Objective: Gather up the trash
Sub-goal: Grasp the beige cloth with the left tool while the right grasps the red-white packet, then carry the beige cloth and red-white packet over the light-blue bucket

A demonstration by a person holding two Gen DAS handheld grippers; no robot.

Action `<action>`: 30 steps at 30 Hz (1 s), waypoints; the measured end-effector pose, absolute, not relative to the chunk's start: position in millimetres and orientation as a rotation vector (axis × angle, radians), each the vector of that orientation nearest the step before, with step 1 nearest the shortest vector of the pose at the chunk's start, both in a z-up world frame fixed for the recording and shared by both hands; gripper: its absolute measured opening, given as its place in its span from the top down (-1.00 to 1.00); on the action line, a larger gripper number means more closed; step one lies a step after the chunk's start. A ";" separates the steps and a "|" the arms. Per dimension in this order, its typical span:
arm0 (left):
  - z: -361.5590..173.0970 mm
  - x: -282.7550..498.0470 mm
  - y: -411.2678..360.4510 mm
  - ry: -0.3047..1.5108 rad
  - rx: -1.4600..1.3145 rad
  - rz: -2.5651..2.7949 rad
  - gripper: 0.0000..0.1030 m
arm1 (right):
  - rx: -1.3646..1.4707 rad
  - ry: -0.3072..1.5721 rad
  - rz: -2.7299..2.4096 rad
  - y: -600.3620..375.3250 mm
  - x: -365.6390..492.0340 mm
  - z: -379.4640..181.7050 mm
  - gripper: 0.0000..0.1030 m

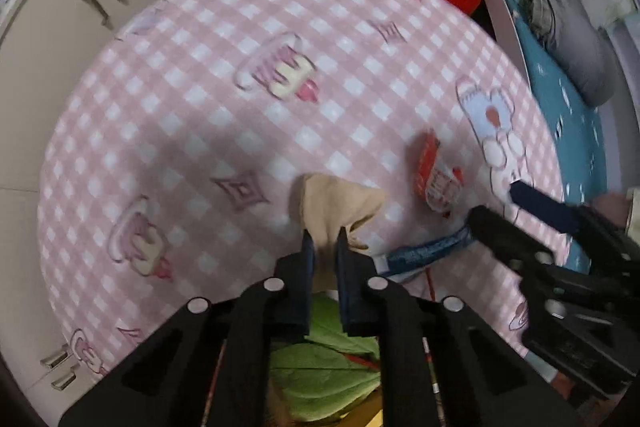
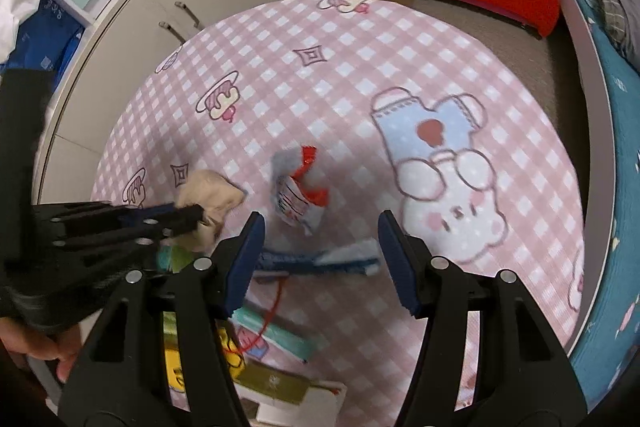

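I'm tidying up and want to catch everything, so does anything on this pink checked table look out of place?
Yes, loose trash lies on the tablecloth: a crumpled beige tissue pinched in the left gripper, a torn red and white wrapper lying askew, and a flattened blue wrapper nearer the front edge.

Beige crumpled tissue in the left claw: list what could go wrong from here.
1. The left claw pinches only the edge of the beige tissue; it may tear or slip when lifted.
2. The open right claw hangs close beside it, above the red-and-white wrapper and blue wrapper; the claws might collide.
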State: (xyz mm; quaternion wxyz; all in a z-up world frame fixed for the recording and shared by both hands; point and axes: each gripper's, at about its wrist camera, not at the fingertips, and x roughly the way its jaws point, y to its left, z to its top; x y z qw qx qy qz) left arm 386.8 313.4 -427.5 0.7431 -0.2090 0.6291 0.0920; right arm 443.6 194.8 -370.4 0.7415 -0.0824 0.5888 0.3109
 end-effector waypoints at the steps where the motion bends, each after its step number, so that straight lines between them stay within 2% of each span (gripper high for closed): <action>1: -424.2 385.1 317.6 1.368 -0.463 0.211 0.81 | -0.186 1.294 0.688 199.4 443.9 -372.2 -0.13; 7: -405.4 373.9 340.1 1.308 -0.488 0.282 0.81 | -0.262 1.301 0.726 226.4 448.1 -385.9 -0.11; 9: -401.0 368.4 339.9 1.301 -0.490 0.301 0.81 | -0.293 1.304 0.743 233.0 447.7 -389.7 0.27; 11: -397.3 366.0 336.3 1.294 -0.495 0.317 0.81 | -0.312 1.306 0.765 236.4 447.3 -392.1 0.36; 12: -396.3 363.0 336.0 1.291 -0.494 0.322 0.81 | -0.329 1.295 0.774 236.8 446.7 -391.6 0.49; 14: -391.7 363.2 332.6 1.282 -0.491 0.332 0.81 | -0.339 1.280 0.791 234.2 446.5 -389.3 0.54; 22: -358.6 389.7 280.5 1.229 -0.468 0.322 0.81 | -0.187 1.247 0.819 163.4 465.4 -349.9 0.57; 30: -314.6 450.3 164.0 1.178 -0.397 0.205 0.81 | -0.055 1.188 0.731 31.7 504.9 -297.2 0.57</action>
